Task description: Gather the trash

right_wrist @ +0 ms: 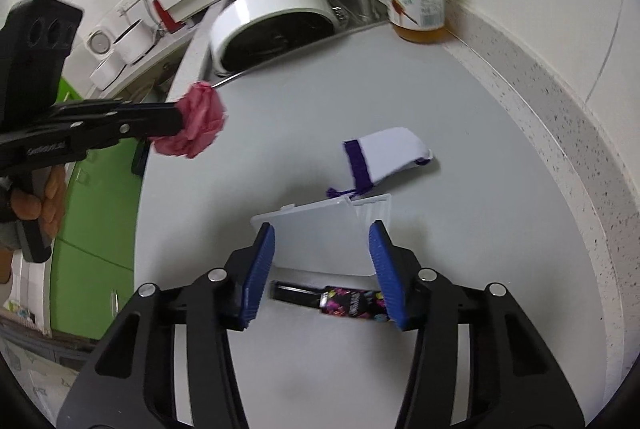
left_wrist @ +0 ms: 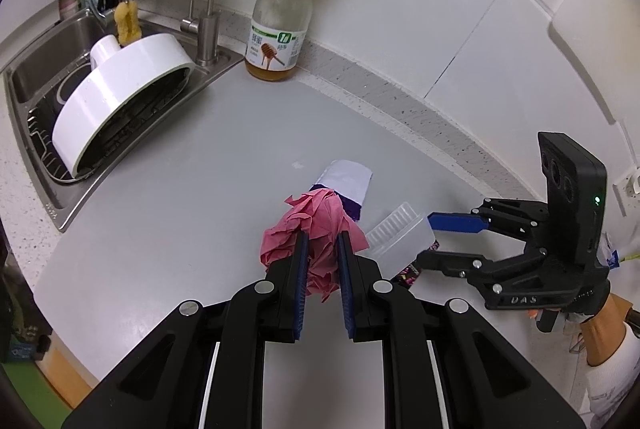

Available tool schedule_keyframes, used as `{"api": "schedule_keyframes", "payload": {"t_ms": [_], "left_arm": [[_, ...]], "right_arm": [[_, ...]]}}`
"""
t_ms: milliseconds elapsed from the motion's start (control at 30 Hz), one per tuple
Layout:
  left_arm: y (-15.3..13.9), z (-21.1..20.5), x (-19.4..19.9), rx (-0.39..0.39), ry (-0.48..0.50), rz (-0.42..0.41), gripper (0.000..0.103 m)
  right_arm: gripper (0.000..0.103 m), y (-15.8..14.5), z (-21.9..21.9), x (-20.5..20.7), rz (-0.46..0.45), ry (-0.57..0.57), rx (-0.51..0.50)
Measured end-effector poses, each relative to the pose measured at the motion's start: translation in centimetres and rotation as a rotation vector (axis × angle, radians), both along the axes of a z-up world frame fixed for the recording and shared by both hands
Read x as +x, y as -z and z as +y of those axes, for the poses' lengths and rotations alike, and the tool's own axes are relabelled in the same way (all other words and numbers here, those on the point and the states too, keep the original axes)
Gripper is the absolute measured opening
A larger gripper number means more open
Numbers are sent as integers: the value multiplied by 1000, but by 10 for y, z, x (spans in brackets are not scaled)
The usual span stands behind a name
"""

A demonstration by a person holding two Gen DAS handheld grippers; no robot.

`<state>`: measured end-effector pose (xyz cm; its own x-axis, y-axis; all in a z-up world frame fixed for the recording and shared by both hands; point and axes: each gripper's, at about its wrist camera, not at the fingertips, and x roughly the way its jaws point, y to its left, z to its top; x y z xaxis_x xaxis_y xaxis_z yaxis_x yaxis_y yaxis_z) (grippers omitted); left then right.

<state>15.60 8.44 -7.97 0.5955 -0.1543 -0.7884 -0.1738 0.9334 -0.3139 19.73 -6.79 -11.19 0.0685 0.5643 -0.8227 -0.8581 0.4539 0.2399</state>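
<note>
Risk sits mainly with my right gripper: its jaws straddle the clear plastic box and appear to pinch its sides. The box walls look thin and slick, so I judge it could flex and pop free, dropping back onto the worktop. My left gripper has its jaws pressed onto the pink paper wad, held clear of the worktop. A white-and-purple sock and a colourful wrapper lie uncollected.
</note>
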Motion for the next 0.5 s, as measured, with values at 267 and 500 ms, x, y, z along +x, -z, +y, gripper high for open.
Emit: {"api": "schedule_keyframes", "payload": {"t_ms": [267, 500], "left_arm": [[-10, -3, -19, 8, -20, -16, 15], [-14, 2, -36, 10, -46, -23, 15]], "right_arm": [[19, -19, 14, -31, -66, -89, 2], [5, -24, 32, -46, -127, -144, -36]]}}
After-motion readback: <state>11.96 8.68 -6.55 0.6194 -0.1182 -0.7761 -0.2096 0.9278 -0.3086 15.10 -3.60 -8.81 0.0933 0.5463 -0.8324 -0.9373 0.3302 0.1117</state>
